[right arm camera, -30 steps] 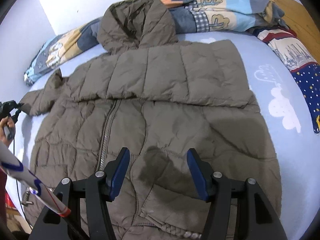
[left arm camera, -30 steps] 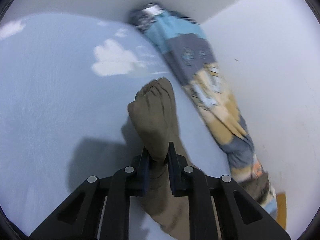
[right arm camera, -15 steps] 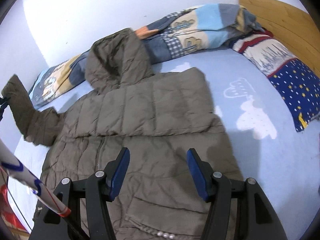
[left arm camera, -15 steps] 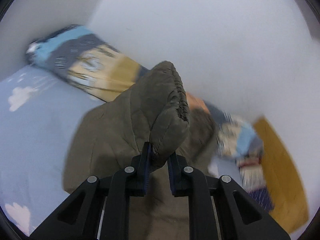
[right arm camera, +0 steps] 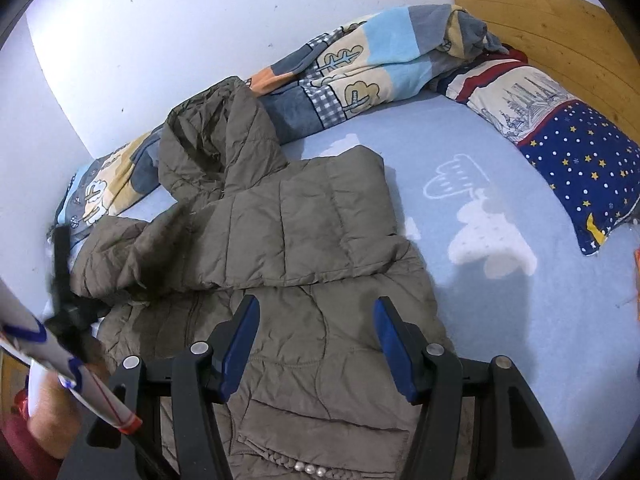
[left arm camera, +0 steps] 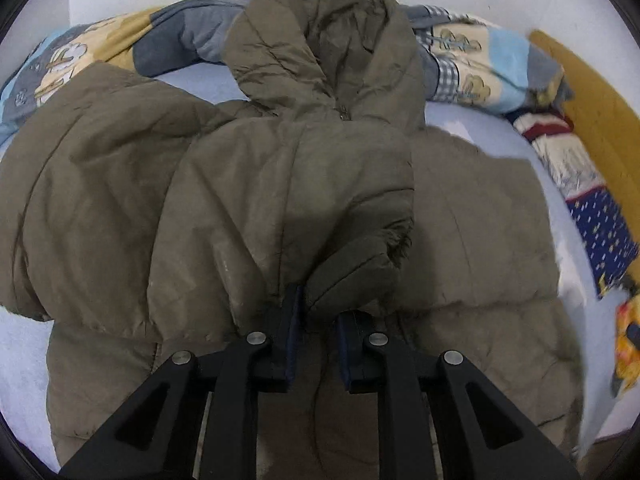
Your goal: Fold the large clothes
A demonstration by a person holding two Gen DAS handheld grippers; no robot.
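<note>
My left gripper (left arm camera: 316, 312) has its fingers closed on the cuff of the jacket's sleeve (left arm camera: 356, 276), and that sleeve lies across the chest of the brown padded jacket (right arm camera: 320, 280), which is spread front-up on the blue bed sheet (right arm camera: 460, 152) with its hood (left arm camera: 324, 44) resting against the rolled patterned blanket (right arm camera: 360, 64) by the wall. My right gripper (right arm camera: 316, 344) hovers above the lower front of the jacket, fingers apart and holding nothing; the other sleeve (right arm camera: 312, 216) already looks folded flat over the chest. The jacket's long axis runs from hood to hem, straight away from both my grippers, and the sleeve I hold lies crosswise to it. I judge the next move turns on that: the cuff must be let go square across the body, and then the hem, which is nearest my right fingers, is the edge to lift toward the hood
</note>
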